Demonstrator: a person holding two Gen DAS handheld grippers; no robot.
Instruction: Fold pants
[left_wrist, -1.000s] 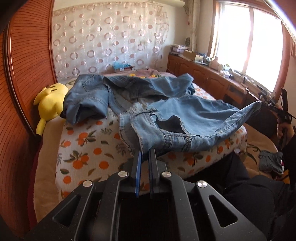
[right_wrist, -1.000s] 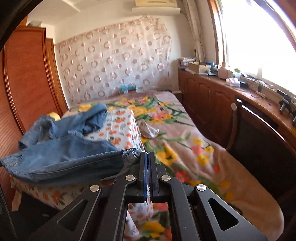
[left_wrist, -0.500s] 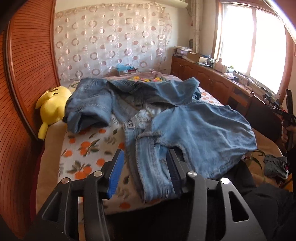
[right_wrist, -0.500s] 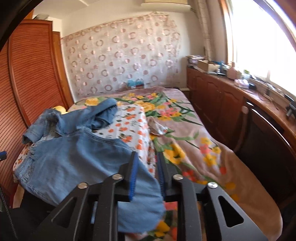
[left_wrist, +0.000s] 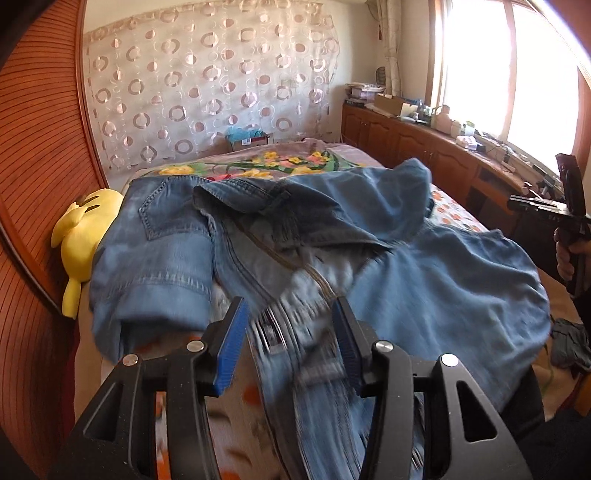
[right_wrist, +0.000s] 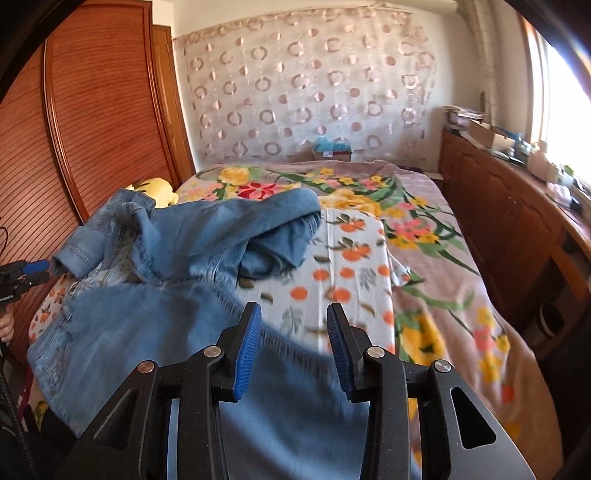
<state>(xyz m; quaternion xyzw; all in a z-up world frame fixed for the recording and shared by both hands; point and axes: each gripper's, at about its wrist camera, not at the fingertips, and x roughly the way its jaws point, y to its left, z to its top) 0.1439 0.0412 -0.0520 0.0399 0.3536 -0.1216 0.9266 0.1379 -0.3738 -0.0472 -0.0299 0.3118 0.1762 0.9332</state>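
Note:
Blue denim pants (left_wrist: 443, 280) lie crumpled on the bed, waistband near me, legs bunched toward the far side; they also show in the right wrist view (right_wrist: 155, 306). My left gripper (left_wrist: 290, 343) is open and empty, its jaws standing over the waistband. My right gripper (right_wrist: 291, 343) is open and empty above the near edge of the pants. The right gripper also shows at the right edge of the left wrist view (left_wrist: 569, 214), and the left gripper at the left edge of the right wrist view (right_wrist: 26, 275).
The bed has an orange-print sheet (right_wrist: 347, 273) over a floral blanket (right_wrist: 443, 258). A yellow plush toy (left_wrist: 79, 240) lies by the wooden wardrobe (left_wrist: 33, 184) at left. Wooden cabinets (right_wrist: 517, 221) run along the right. A grey cloth (left_wrist: 570, 345) lies at right.
Both grippers were shut on the pants' waistband, holding it stretched. They opened and let go; the pants dropped onto the bed, and both grippers have moved forward over them.

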